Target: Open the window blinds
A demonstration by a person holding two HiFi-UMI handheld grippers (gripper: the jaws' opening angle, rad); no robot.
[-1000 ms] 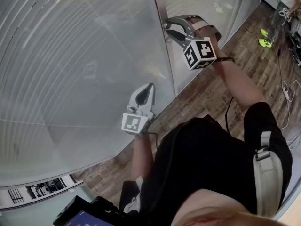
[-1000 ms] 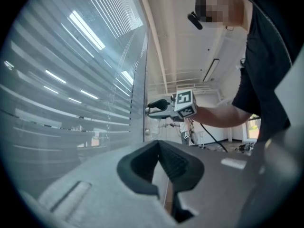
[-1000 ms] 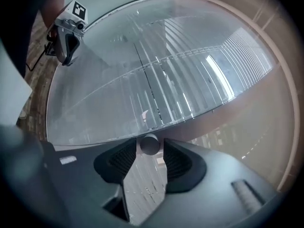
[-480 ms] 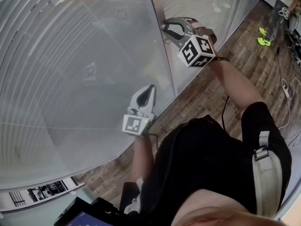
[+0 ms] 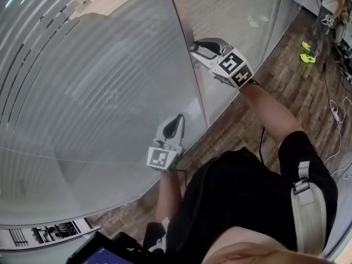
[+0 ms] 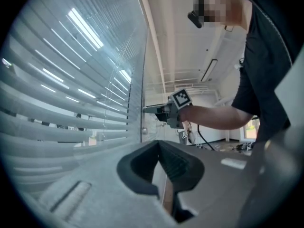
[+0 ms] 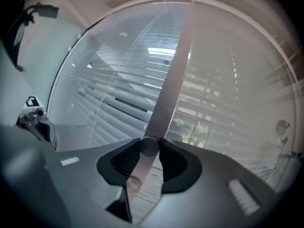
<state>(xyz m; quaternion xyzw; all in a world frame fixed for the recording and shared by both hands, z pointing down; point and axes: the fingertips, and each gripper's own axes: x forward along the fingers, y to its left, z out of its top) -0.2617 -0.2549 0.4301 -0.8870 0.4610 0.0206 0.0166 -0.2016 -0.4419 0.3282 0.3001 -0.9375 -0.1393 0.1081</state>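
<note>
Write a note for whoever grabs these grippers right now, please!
Right gripper: jaws just closed on the round knob on the frame post.
Left gripper: shut, empty, held beside the blinds.
Blinds: slats tilted partly open, gaps showing.
Done: knob gripped.
Left: probably twist the knob until the slats open fully, then let go.

Three cameras, all seeing the blinds

The head view looks steeply down from above on the left gripper, the right gripper and the floor. The left gripper view looks along the blinds from close by and also sees the right gripper, further off. The right gripper view faces the blinds up close, past a knob.
</note>
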